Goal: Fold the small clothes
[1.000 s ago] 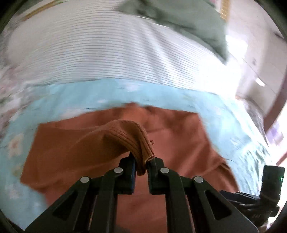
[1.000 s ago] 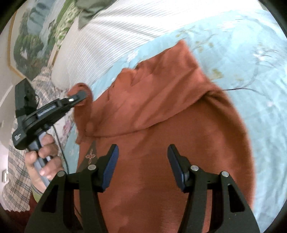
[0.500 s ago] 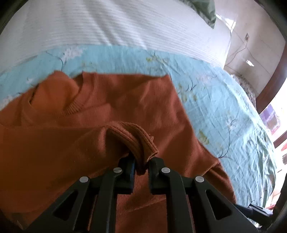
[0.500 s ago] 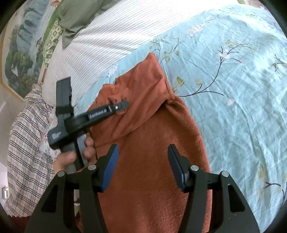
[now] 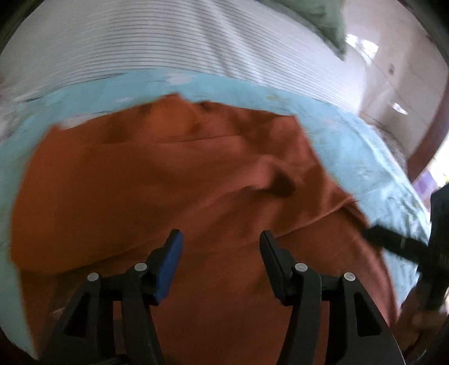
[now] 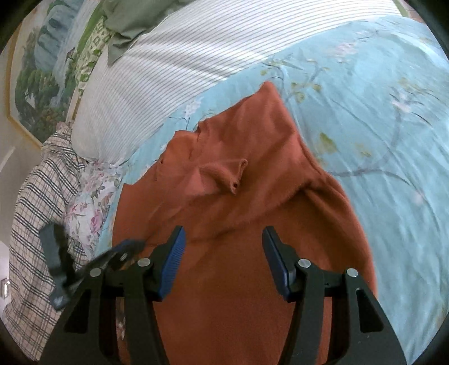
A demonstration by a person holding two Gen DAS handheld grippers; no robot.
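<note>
A rust-orange sweater lies spread on a light blue floral bedsheet. Its sleeve is folded across the body, and the ribbed cuff rests free on the chest. My left gripper hovers over the sweater; its jaws are opening and nothing is between them. My right gripper stands open above the sweater's lower body, also holding nothing. The left gripper shows blurred at the lower left of the right wrist view, and the right gripper at the right edge of the left wrist view.
A white striped pillow lies beyond the sweater, with a green cloth on it. A plaid fabric and a floral cloth lie at the bed's left. A framed landscape picture hangs behind.
My left gripper let go of the sleeve cuff, which now lies on the sweater's chest, and its jaws spread wide. It drew back toward the near edge. The right gripper stayed open.
</note>
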